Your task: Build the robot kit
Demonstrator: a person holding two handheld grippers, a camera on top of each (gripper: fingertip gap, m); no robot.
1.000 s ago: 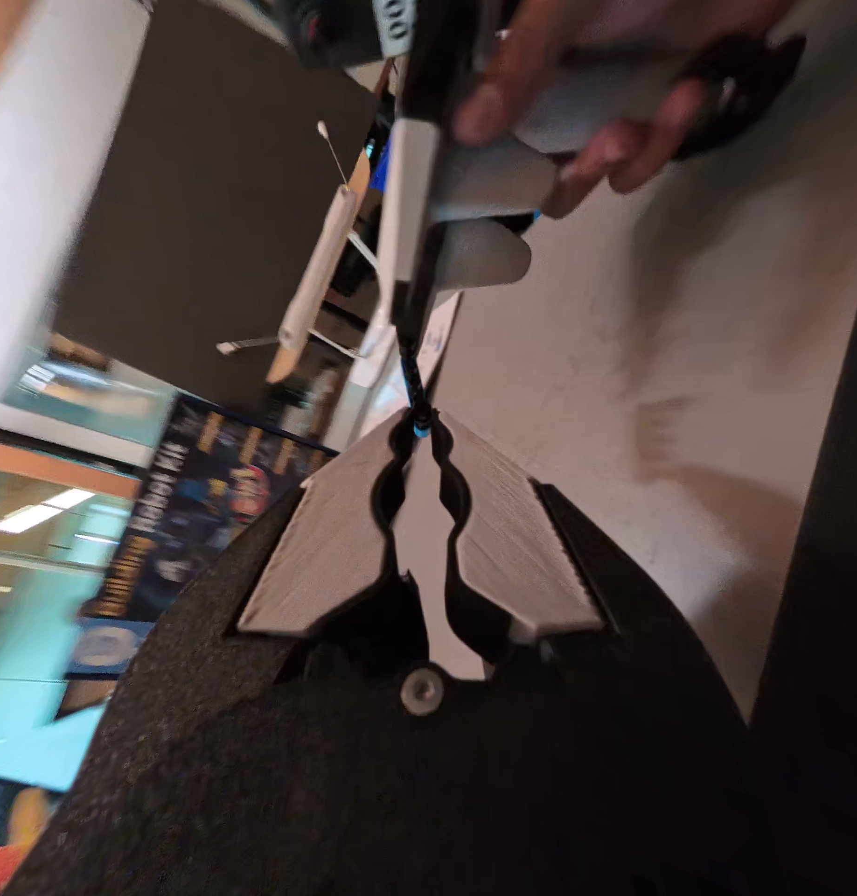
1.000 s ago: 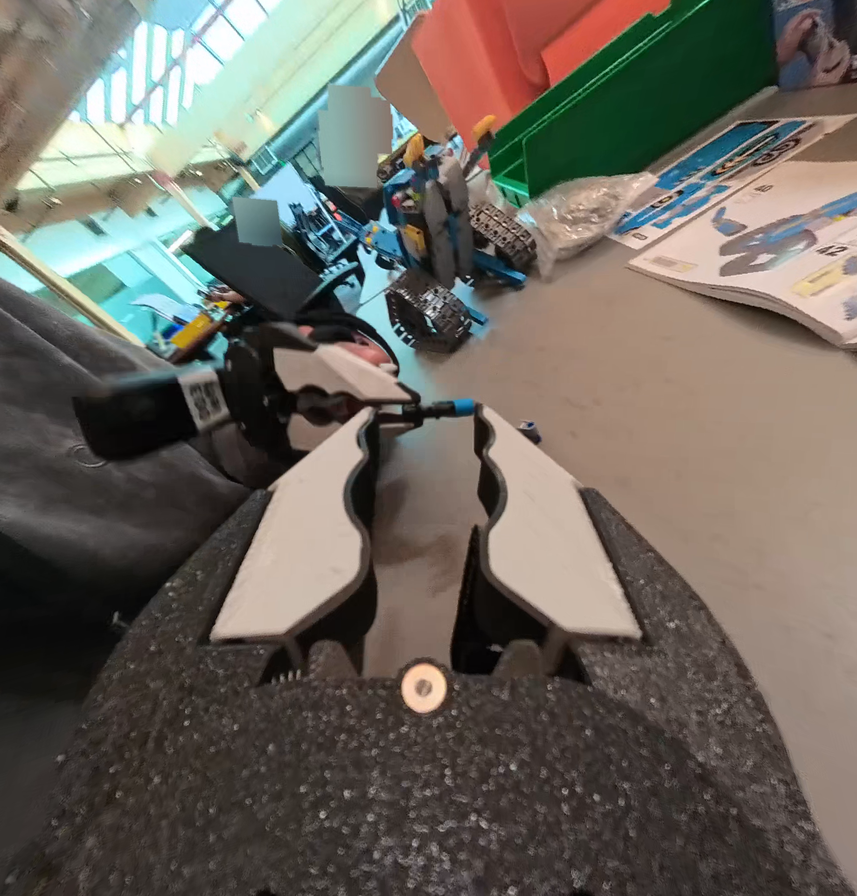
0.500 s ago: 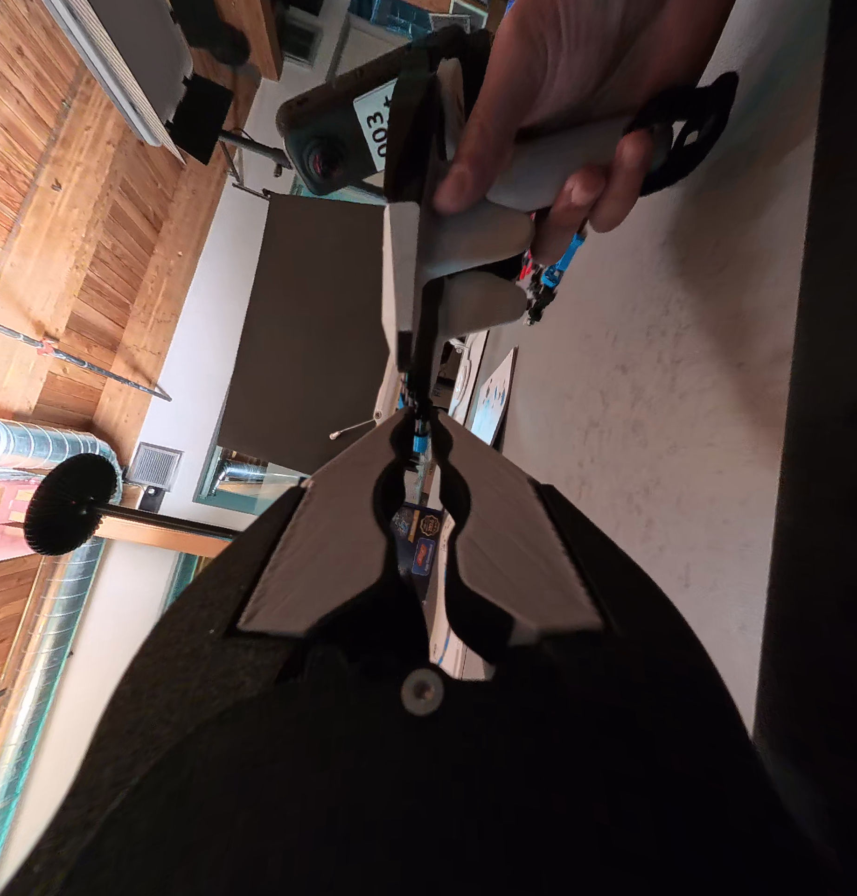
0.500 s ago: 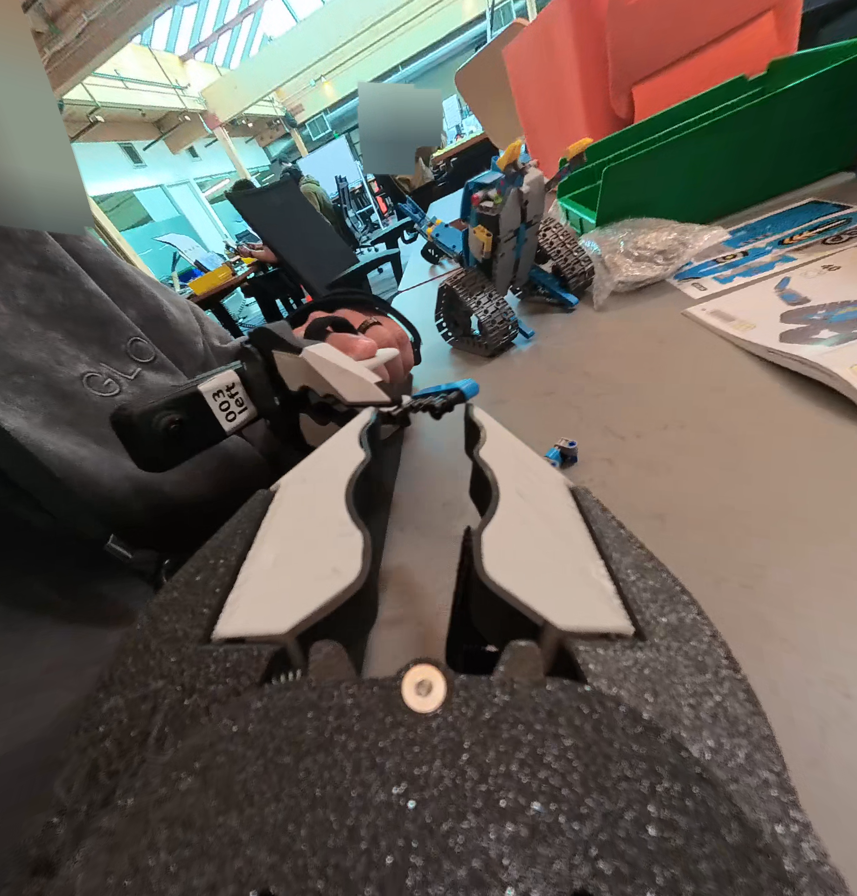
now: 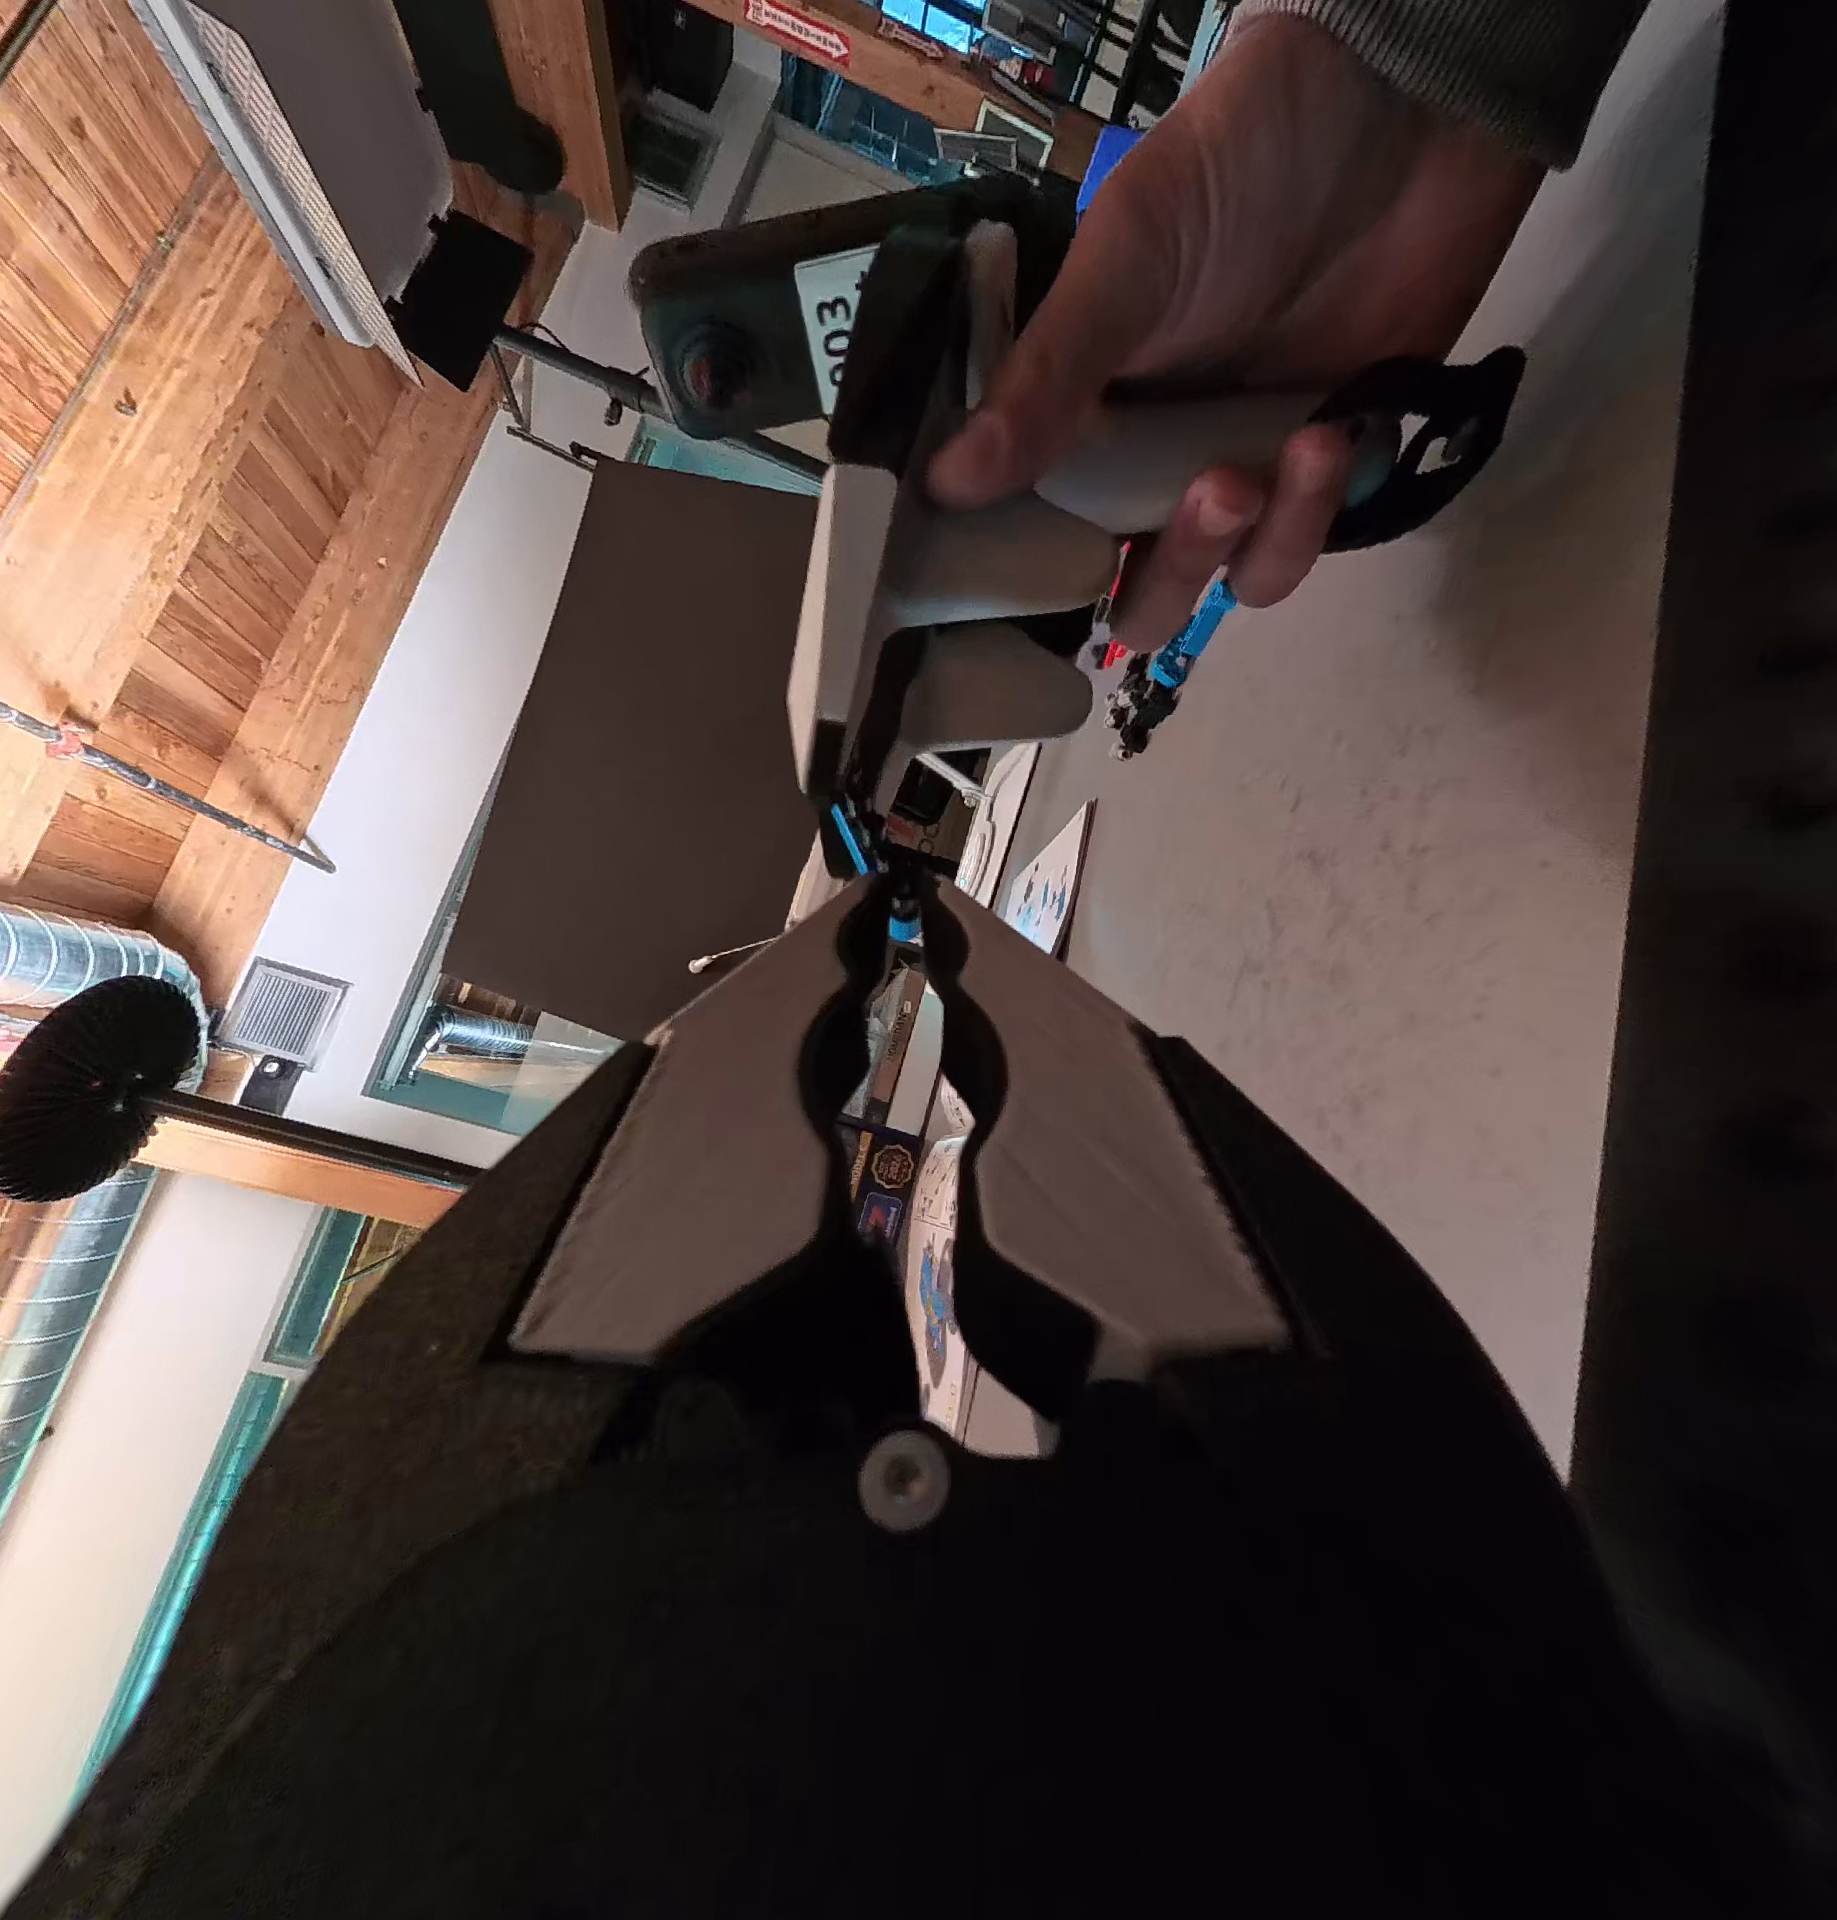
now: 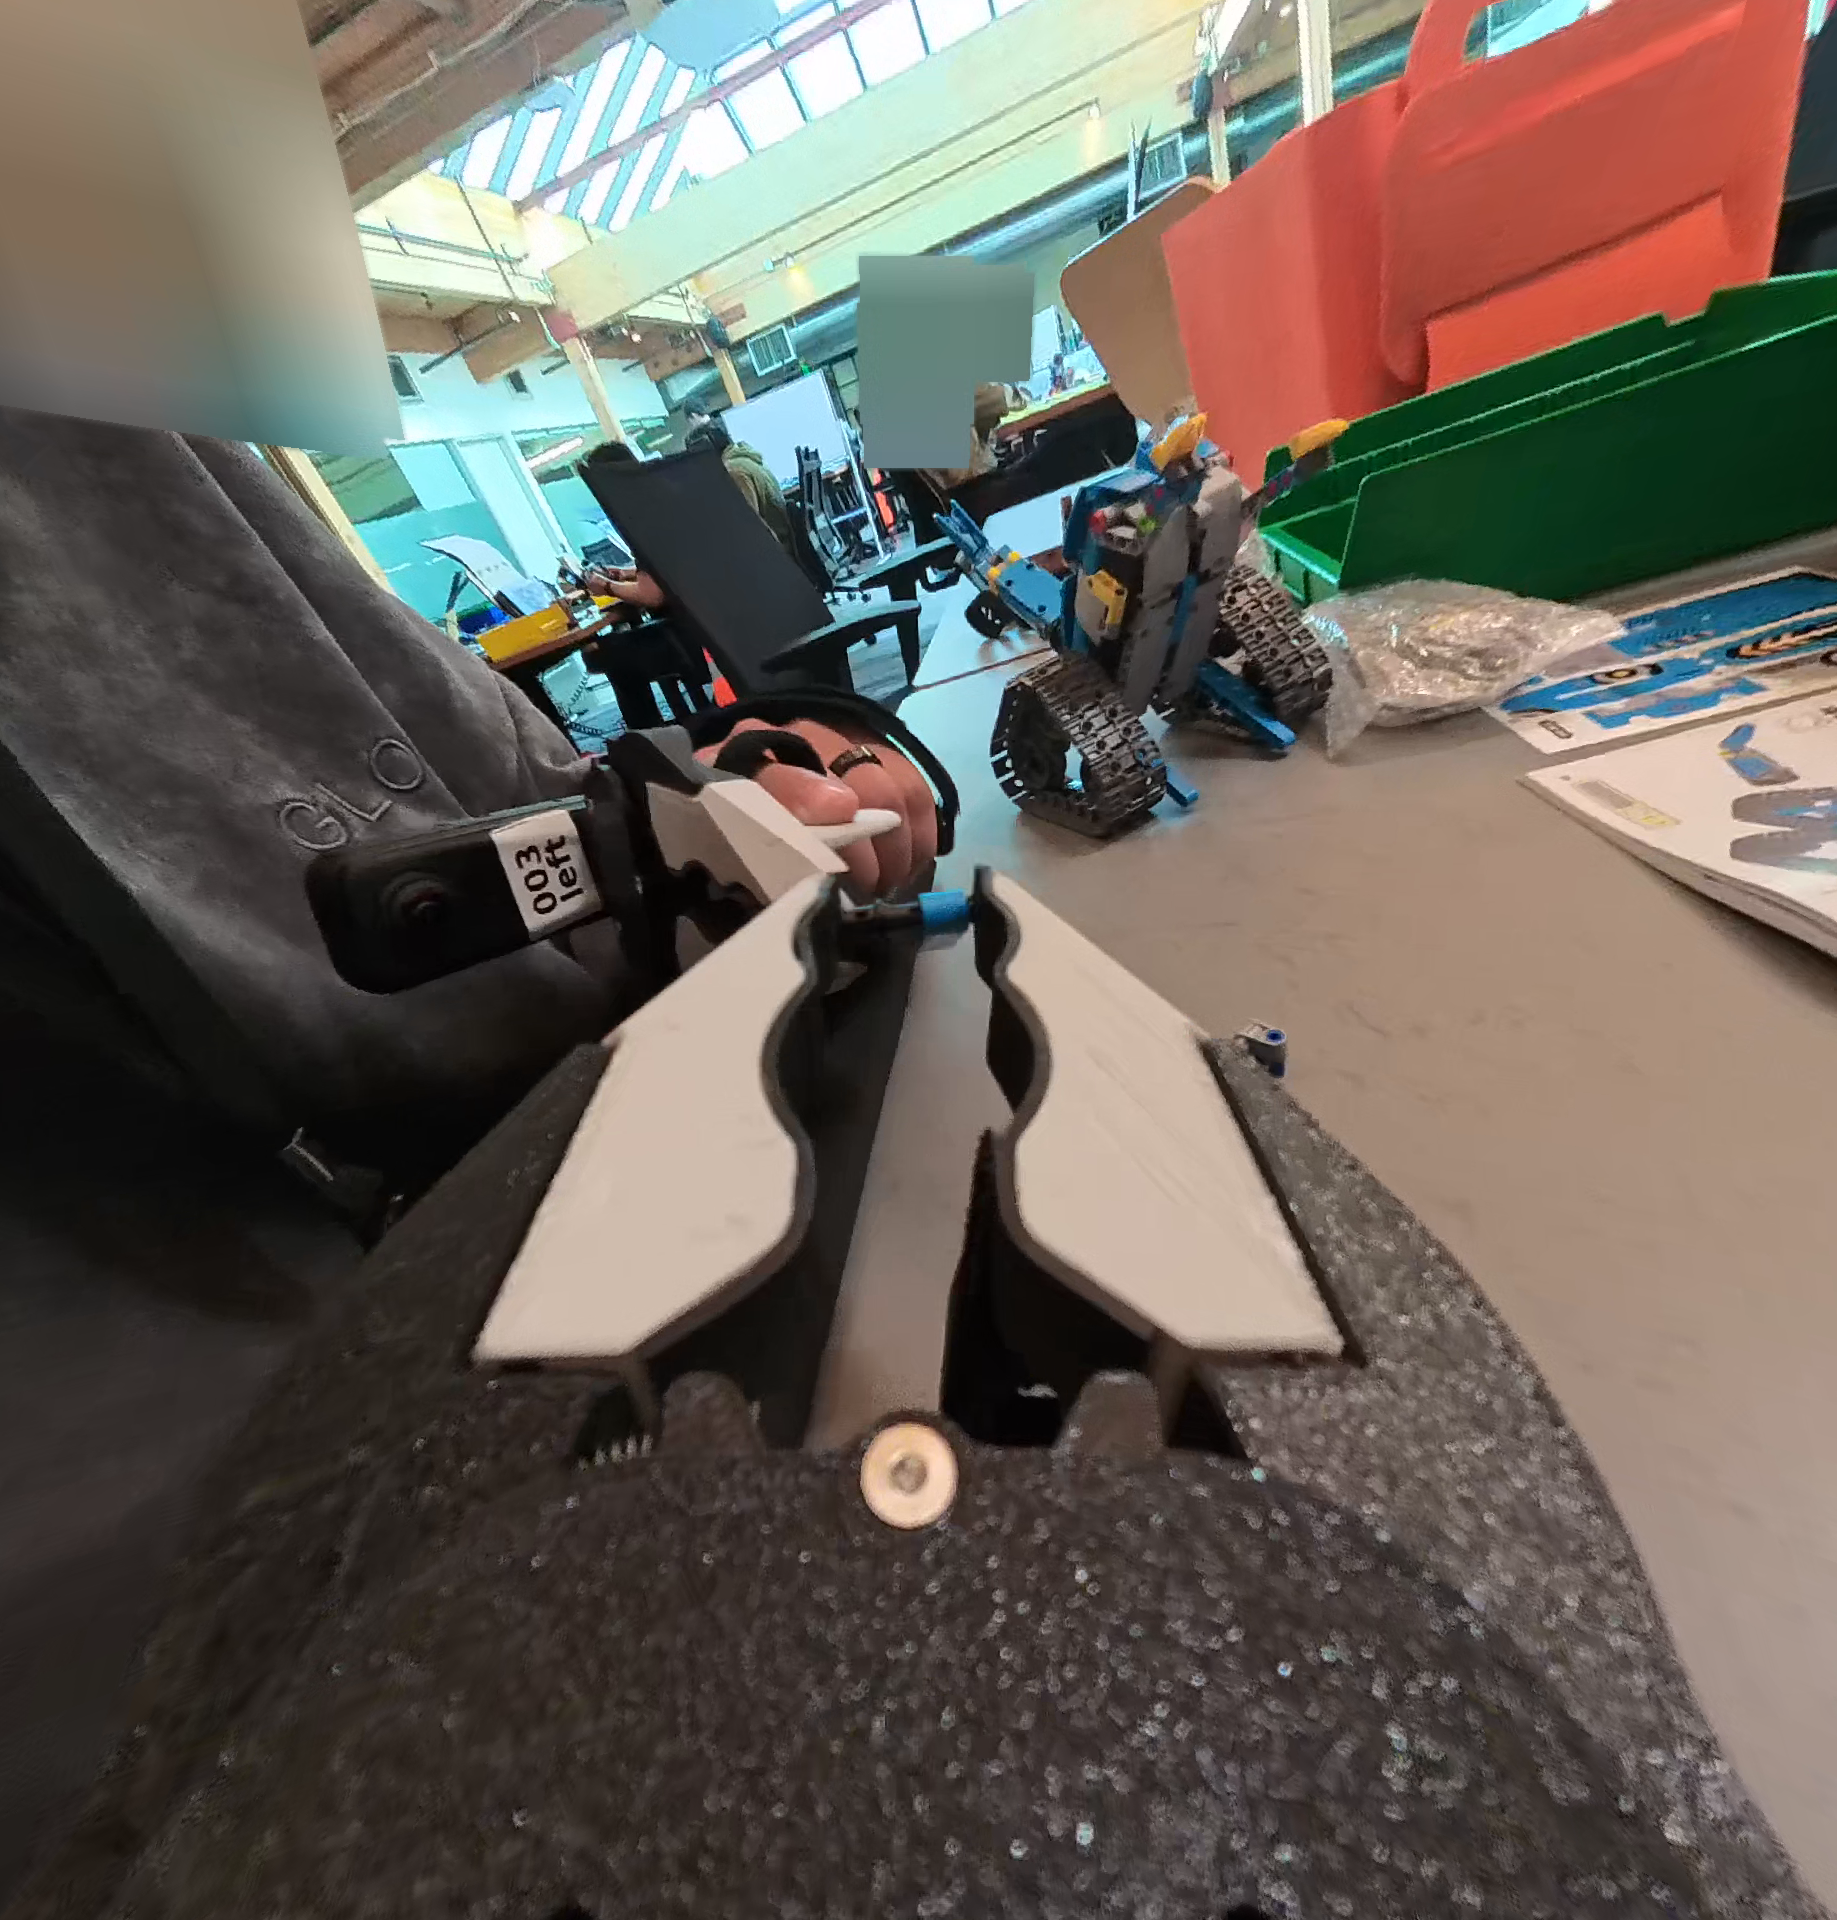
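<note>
Left gripper: fingertips were pinched together on a small black-and-blue brick piece, which stuck out past the tips; the view was rolled on its side.
Right gripper: jaws stood apart, with the blue end of the same piece lying between the two fingertips; whether either fingertip touched it could not be told.
Piece between the grippers: it bridged them, clamped at one end by the left gripper and reaching into the gap of the right gripper, above the grey table.
Hands: one hand wrapped the right gripper's handle; another hand held the left gripper's handle.
Table nearby: a tiny grey-and-blue part lay just beside the right gripper's right finger.
Farther off: a tracked brick-built vehicle, a clear plastic bag, an open instruction booklet, green bins.
</note>
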